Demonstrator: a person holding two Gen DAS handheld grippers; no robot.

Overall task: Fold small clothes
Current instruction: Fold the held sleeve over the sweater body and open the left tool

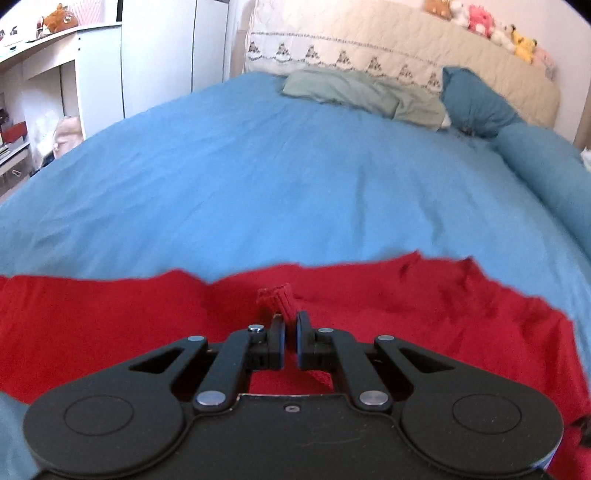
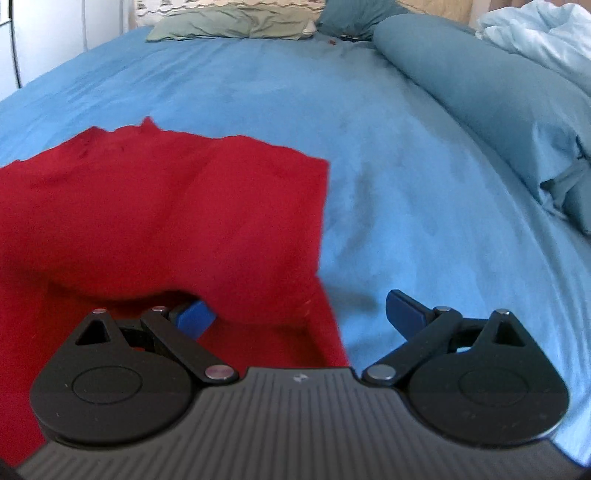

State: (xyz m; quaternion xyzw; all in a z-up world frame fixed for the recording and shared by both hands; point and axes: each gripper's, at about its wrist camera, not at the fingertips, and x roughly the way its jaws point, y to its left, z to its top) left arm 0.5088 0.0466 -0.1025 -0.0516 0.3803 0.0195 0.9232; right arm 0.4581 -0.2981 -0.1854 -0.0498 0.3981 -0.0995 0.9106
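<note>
Lying spread across the near part of a blue bedsheet (image 1: 295, 177) is a red garment (image 1: 406, 306), its far edge running ragged and wavy across the left wrist view. The left gripper (image 1: 290, 325) is pinching a small ribbed bit of the red cloth, a tuft of it sticking up just beyond the fingertips, and the jaws are sitting almost together on it. In the right wrist view the same red garment (image 2: 166, 206) is filling the left half of the picture, with its right edge falling straight down toward the right gripper (image 2: 301, 314). That gripper is standing wide apart: its left finger (image 2: 194, 317) is sitting under a raised fold of the red cloth, while its right finger (image 2: 404, 308) is hanging over bare sheet, so nothing is being squeezed. Farther up the bed a grey-green pillow (image 1: 362, 92) and a teal bolster (image 2: 480, 96) are lying near the headboard (image 1: 369, 40), where plush toys (image 1: 491, 26) are sitting in a row.
</note>
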